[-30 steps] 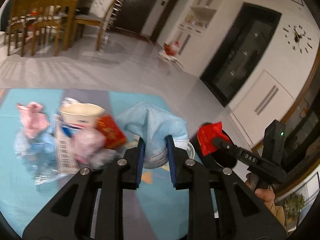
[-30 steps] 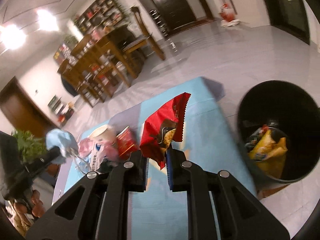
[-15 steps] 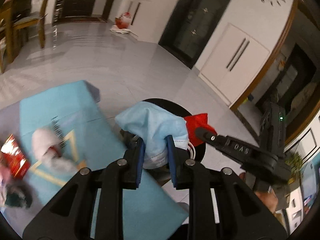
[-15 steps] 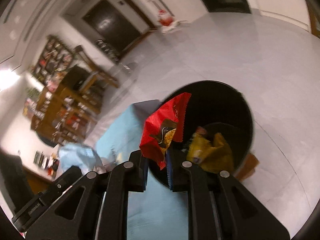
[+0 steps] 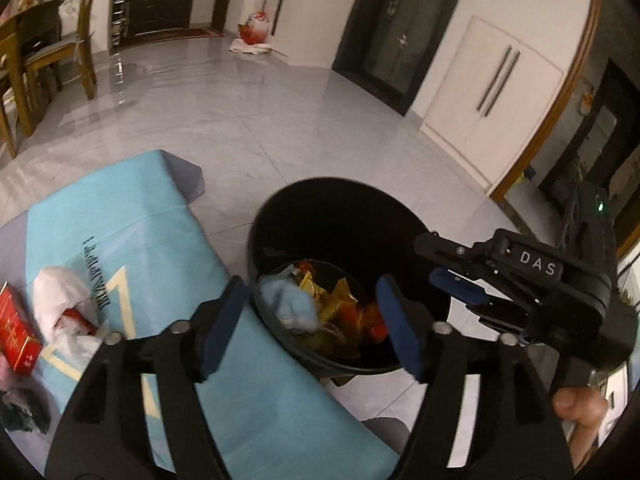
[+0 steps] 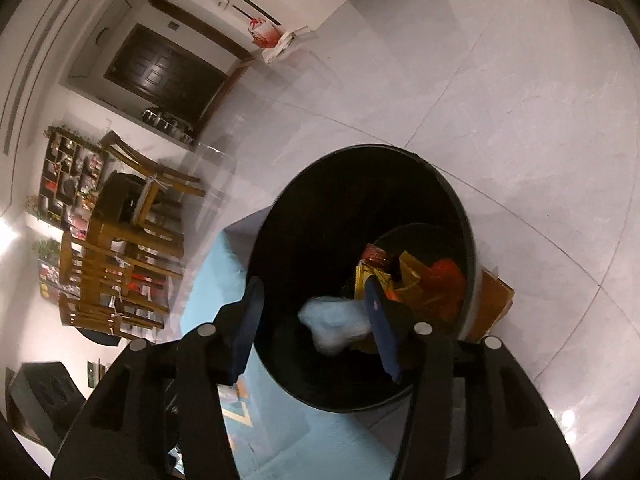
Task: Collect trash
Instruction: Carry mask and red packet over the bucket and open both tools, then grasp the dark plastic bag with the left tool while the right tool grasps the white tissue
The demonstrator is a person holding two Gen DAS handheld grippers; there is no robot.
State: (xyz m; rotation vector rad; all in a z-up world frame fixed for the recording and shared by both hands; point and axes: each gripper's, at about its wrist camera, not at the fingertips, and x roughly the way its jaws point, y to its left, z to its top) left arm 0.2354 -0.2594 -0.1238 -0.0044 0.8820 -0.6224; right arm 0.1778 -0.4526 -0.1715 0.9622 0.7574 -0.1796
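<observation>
Left wrist view shows you holding the left gripper (image 5: 310, 320) right over the black bin (image 5: 256, 240), which fills the centre of the frame. Its jaws are spread wide with nothing between them, and that fits a drop position: anything let go from here lands inside the rim and not on the floor. At the bottom of the bin lies a pale blue face mask (image 5: 290, 306) at centre left, beside yellow and red wrappers (image 5: 340, 304).

Your right gripper (image 5: 460, 276) reaches in from the right edge of that frame, tips over the bin mouth. In the right wrist view its own jaws (image 6: 314, 330) are likewise wide apart and hold nothing, pointed straight down into the bin (image 6: 468, 216), where the mask (image 6: 336, 324) shows pale and blurred at lower centre and a red wrapper (image 6: 444, 276) sits to its right.

The bin stands on the tiled floor (image 5: 240, 112), touching or just beside the corner of the blue cloth (image 5: 132, 216), probably so each carry from the pile is short.

More trash waits at the left edge of the left wrist view: a white crumpled tissue (image 5: 56, 296), a red box (image 5: 16, 336) and a dark scrap (image 5: 20, 416) in the lower left corner. Judging by that, the job is only partly done, and both grippers stand ready for another pick.
</observation>
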